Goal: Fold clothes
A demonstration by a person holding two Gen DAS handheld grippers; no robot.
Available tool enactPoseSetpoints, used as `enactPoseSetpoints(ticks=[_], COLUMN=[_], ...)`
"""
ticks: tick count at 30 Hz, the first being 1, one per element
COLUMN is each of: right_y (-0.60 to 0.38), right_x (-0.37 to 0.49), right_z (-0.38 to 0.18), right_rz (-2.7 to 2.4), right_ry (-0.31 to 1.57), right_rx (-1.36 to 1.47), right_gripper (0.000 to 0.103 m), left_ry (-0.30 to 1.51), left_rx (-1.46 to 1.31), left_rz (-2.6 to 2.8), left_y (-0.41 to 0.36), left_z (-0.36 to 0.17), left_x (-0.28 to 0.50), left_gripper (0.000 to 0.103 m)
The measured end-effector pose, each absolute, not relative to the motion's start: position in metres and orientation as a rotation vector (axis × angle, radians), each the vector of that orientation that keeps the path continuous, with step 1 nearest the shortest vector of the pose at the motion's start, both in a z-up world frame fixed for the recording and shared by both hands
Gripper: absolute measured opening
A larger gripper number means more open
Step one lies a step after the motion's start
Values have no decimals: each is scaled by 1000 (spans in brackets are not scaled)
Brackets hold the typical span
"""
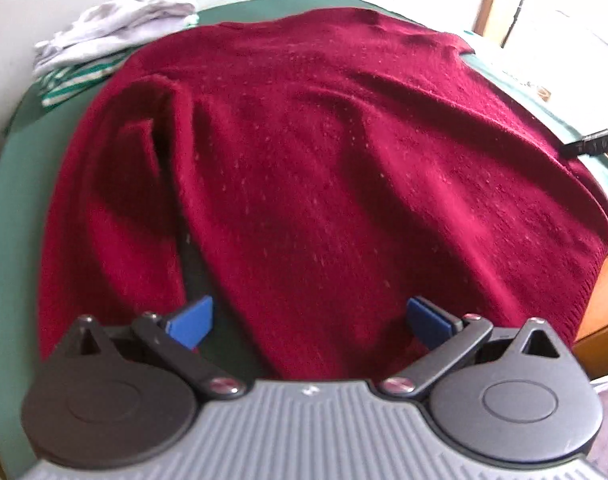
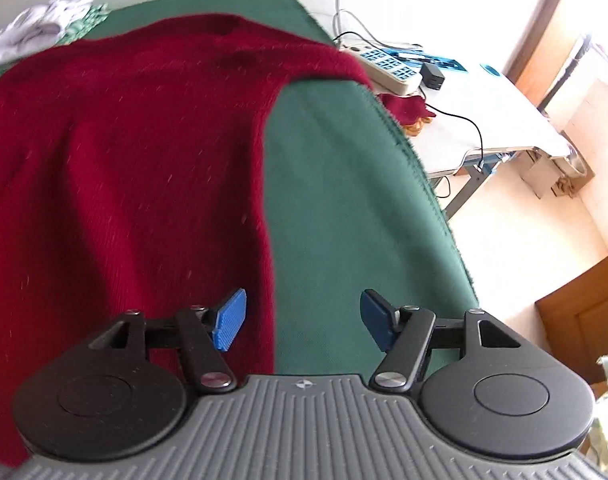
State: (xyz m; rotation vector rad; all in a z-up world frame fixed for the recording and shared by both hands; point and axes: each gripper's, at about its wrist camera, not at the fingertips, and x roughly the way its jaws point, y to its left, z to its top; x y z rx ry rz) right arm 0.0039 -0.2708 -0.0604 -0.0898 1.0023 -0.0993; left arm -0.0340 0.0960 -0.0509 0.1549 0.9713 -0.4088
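A dark red sweater (image 1: 323, 184) lies spread on the green cloth (image 2: 343, 200) (a folded pile (image 1: 104, 44) sits at the far corner). The left gripper (image 1: 309, 320) and the right gripper (image 2: 304, 320) both hang wide open, holding nothing.

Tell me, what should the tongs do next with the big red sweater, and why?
Probably lower the right tongs onto the red sweater edge below and pinch it. Both tongs, left too, stand open and empty, and the sweater lies spread across the green cloth, not fully folded.
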Motion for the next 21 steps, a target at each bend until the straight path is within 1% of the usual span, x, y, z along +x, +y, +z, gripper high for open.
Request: enactPoseSetpoints(ticks=[3, 4, 5, 6, 7, 8, 9, 10, 12, 13, 14, 15, 18, 20, 21], right_y=[-269, -268, -268, -269, -270, -271, -273, -274, -277, -280, -290, -300, -322, -320, -319], right_x=[1, 0, -1, 0, 0, 1, 1, 2, 3, 3, 4, 6, 12, 4, 0], right_z=[-67, -70, -71, -71, -71, -71, -71, -71, -70, -69, -69, -69, -69, -65, -63], right_rz=[-62, -49, -32, -1, 28, 58, 88, 118, 133, 128, 120, 113, 106, 159, 186], right_ry=[980, 972, 964, 954, 945, 934, 924, 914, 905, 905, 908, 911, 915, 938, 949], right_rx=[-109, -116, -120, -119, -117, -115, -113, -112, -132, -143, -136, -129, -114, -81, -64], right_gripper=[66, 62, 59, 47, 28, 21, 13, 8, 7, 7, 7, 6, 7, 15, 31], left_ry=[982, 972, 962, 952, 942, 932, 926, 920, 917, 918, 926, 934, 958, 948, 943], left_rx=[145, 141, 136, 132, 128, 124, 124, 123, 120, 119, 117, 116, 92, 157, 190], left_rz=[-351, -338, -325, -312, -300, -287, -274, -260, -223, -203, -182, -160, -142, -139, -137], left_y=[89, 84, 79, 74, 69, 65, 62, 60, 67, 71, 78, 84, 95, 84, 79], left_z=[-52, -52, -51, -51, -50, -50, -48, -47, -43, -41, -40, -39, -33, -29, -28], left_x=[-44, -47, -50, -52, -55, -57, -59, -61, -70, -74, -77, -81, -92, -100, -104], left_gripper=[102, 100, 95, 90, 87, 82, 72, 67, 47, 41, 27, 25, 25, 25, 25])
